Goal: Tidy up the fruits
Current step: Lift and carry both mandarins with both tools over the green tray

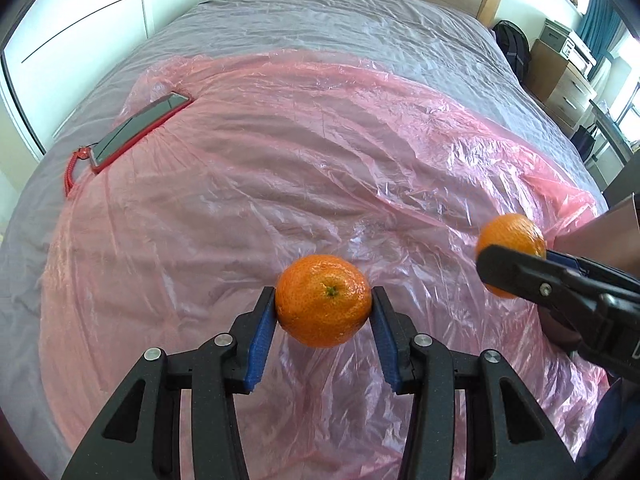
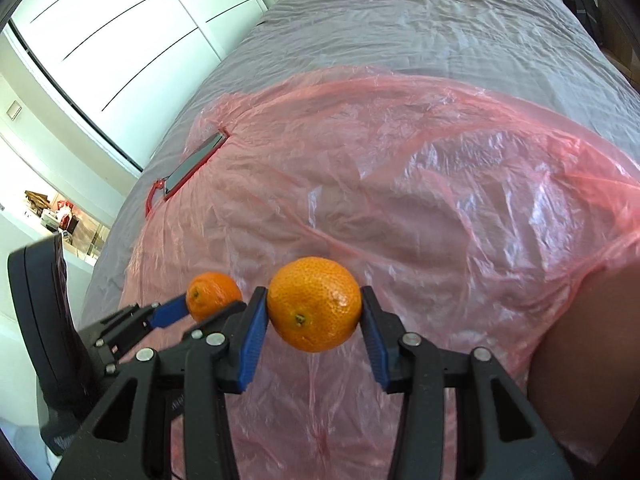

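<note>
My left gripper (image 1: pixel 324 300) is shut on an orange mandarin (image 1: pixel 323 301), stem end facing the camera, held above a pink plastic sheet (image 1: pixel 280 168) spread on a bed. My right gripper (image 2: pixel 314 306) is shut on a second mandarin (image 2: pixel 314 304) above the same sheet (image 2: pixel 420 184). In the left wrist view the right gripper comes in from the right with its mandarin (image 1: pixel 514 236) partly hidden behind its black finger. In the right wrist view the left gripper's mandarin (image 2: pixel 212 294) shows at the left, pinched between blue pads.
A phone in a red case (image 1: pixel 136 132) with a red cord lies at the sheet's far left edge, also visible in the right wrist view (image 2: pixel 196 168). The grey bedspread (image 1: pixel 340 24) extends beyond. White wardrobe doors stand left; drawers and a backpack stand right.
</note>
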`<state>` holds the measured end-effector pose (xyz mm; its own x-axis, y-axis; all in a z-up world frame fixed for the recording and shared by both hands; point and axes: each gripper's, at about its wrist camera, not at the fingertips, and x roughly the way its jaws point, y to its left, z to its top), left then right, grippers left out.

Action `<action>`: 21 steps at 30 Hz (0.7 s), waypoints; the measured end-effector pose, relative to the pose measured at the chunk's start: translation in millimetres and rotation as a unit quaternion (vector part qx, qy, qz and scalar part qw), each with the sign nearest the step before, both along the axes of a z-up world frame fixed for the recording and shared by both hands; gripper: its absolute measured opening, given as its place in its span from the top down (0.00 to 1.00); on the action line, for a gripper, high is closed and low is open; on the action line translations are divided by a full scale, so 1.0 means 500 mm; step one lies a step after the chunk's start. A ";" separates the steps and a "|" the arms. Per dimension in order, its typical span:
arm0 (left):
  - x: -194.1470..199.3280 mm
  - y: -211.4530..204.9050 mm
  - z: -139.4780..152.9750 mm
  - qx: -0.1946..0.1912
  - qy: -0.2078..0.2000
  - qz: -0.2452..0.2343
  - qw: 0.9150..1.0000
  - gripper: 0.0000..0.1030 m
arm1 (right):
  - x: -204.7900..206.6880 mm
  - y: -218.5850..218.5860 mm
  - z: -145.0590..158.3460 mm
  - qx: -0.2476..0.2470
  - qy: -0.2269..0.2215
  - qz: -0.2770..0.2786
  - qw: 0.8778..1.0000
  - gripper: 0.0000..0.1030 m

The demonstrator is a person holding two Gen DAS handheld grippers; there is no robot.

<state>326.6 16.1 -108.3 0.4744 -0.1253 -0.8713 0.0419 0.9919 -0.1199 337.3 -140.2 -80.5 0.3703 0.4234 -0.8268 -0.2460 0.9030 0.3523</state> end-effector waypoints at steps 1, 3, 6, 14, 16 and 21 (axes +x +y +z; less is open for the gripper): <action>-0.008 0.001 0.004 0.001 0.001 -0.001 1.000 0.60 | -0.009 0.000 0.003 -0.002 0.000 0.004 1.000 0.84; -0.029 0.005 0.011 0.008 0.003 -0.004 1.000 0.60 | -0.036 -0.006 0.009 -0.006 0.002 0.014 1.000 0.84; -0.057 0.008 0.016 0.015 0.011 -0.006 1.000 0.60 | -0.075 -0.019 0.016 -0.013 0.005 0.029 0.999 0.84; -0.113 -0.004 0.023 0.030 0.024 -0.022 0.999 0.60 | -0.157 -0.037 0.020 -0.029 0.021 0.060 0.998 0.83; -0.124 -0.011 0.024 0.033 0.026 -0.026 0.999 0.60 | -0.175 -0.040 0.019 -0.033 0.025 0.066 0.997 0.83; -0.152 -0.035 0.025 0.047 0.033 -0.043 0.997 0.60 | -0.221 -0.039 0.011 -0.049 0.037 0.094 0.994 0.83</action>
<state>250.7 -1.4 -95.9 0.4076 -0.0784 -0.9098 0.1220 0.9920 -0.0308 226.7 -160.0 -75.1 0.2298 0.3955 -0.8892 -0.3898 0.8746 0.2883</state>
